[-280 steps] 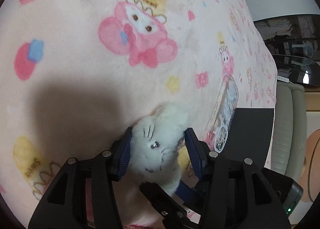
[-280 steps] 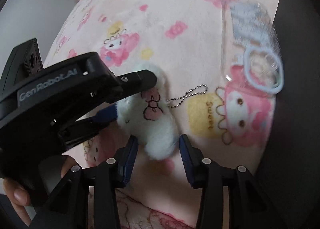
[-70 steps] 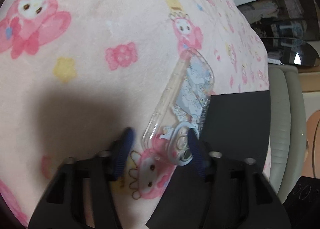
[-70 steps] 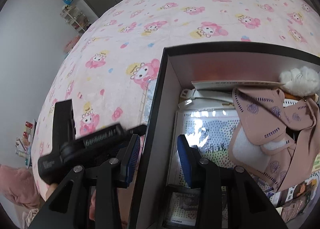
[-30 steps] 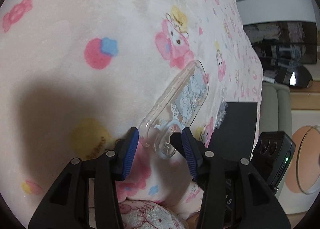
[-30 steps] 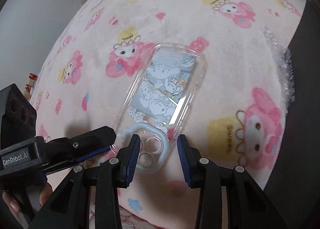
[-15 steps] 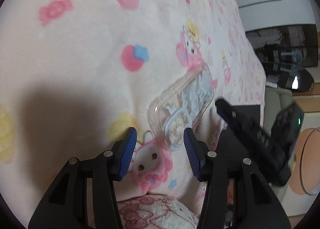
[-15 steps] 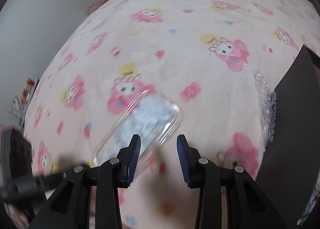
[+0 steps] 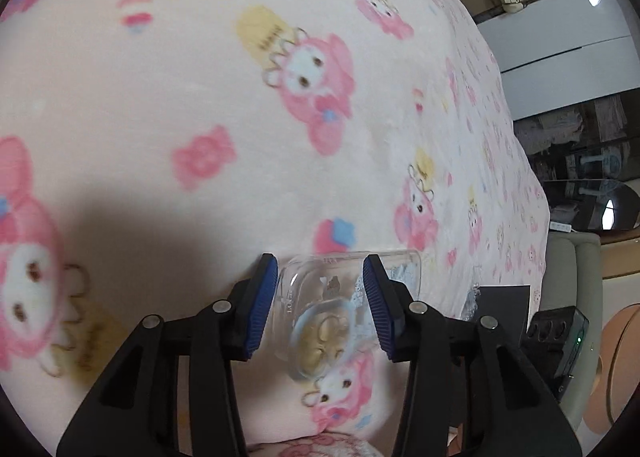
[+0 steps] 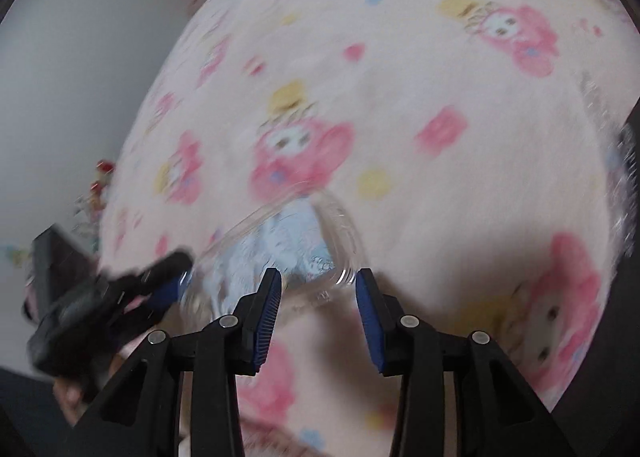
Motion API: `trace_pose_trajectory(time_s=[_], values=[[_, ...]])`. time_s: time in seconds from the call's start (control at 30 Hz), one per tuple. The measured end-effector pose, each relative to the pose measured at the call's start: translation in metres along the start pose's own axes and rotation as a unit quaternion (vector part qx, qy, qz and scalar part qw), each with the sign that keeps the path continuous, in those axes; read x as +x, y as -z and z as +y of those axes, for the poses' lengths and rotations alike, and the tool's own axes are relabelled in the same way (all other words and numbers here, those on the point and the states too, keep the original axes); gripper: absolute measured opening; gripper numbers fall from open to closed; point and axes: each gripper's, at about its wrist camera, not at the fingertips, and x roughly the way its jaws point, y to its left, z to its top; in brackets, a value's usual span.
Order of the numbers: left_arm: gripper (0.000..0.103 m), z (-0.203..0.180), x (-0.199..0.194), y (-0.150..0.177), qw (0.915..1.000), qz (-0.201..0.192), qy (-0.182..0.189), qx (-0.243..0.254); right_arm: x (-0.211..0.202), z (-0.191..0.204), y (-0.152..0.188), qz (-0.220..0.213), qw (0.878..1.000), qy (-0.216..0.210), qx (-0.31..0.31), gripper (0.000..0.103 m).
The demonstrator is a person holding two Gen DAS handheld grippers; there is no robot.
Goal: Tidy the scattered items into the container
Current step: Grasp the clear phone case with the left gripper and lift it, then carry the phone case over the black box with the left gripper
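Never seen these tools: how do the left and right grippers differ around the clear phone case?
Left gripper: the phone case has its camera end between the fingers; right gripper: the case's other end lies just ahead of its fingers. Right is plainly open and empty; left's clamping is unclear. Both have blue-padded black fingers.

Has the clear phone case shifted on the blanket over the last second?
Yes. The phone case has swung round, away from the black container, now between the open left gripper.
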Motion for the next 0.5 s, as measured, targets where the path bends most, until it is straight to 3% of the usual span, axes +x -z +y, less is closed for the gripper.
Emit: trace_pose_trajectory(time_s=[0.17,0.3,0.37,0.5], values=[[0.045,0.007,0.002,0.014,0.9999,0.008,-0.010,0.011,0.002,0.009,-0.004,-0.040,0.996,0.065,-0.034,0.036],[0.043,0.006,0.010,0.022,0.9995,0.017,-0.020,0.014,0.030,0.009,-0.017,-0.008,0.999,0.023,-0.029,0.036],[0.042,-0.001,0.003,0.025,0.9988,0.005,-0.036,0.032,0.037,0.012,-0.015,0.006,0.999,0.022,-0.036,0.034],[0.042,-0.017,-0.019,0.032,0.9980,-0.002,-0.019,0.061,0.010,0.021,0.004,-0.008,0.998,0.024,-0.055,0.033]])
